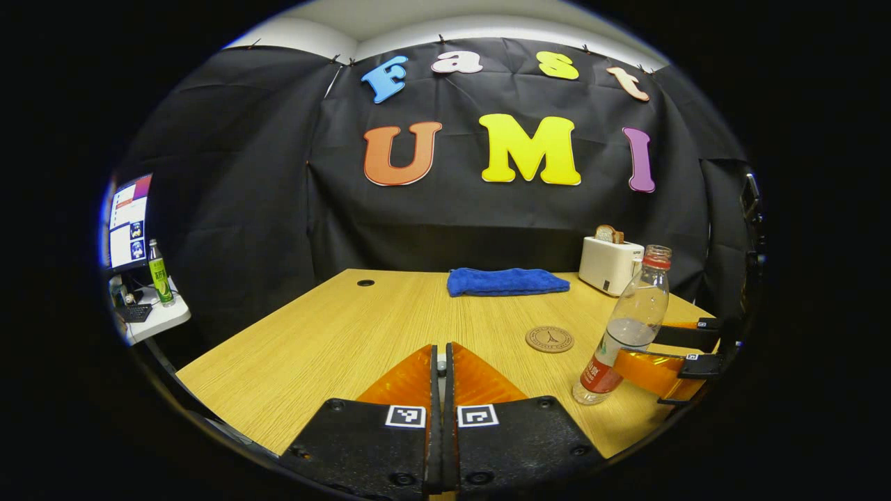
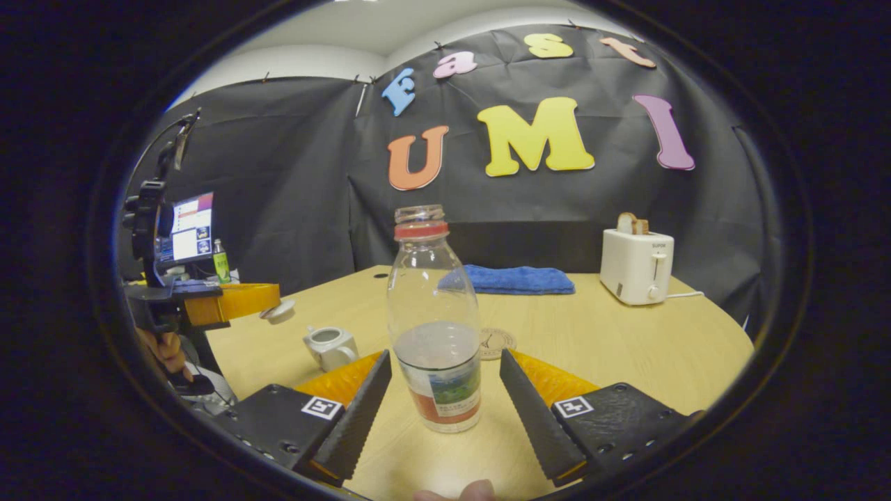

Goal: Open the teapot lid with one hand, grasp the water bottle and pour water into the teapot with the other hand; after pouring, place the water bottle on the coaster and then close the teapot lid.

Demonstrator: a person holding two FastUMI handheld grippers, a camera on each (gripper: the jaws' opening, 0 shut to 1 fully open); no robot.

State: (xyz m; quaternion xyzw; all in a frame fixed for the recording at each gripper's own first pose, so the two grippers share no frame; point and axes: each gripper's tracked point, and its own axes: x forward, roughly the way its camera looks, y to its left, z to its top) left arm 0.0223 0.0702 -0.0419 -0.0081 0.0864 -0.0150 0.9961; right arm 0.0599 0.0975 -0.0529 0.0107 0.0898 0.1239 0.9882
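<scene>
Water bottle (image 2: 435,327) uncapped, part full, upright on wooden table (image 2: 626,348), between spread fingers of right gripper (image 2: 445,390), no contact. Left gripper (image 1: 440,379) clamped on teapot lid (image 2: 280,311), raised above open teapot (image 2: 331,346). Coaster (image 1: 549,339) behind bottle; blue towel (image 1: 506,282), toaster (image 2: 636,266) near black cloth wall (image 1: 230,209).

Both views were dim but evenly lit from above; fisheye bending curved the table (image 1: 334,334) edges, and focus stayed sharp.
</scene>
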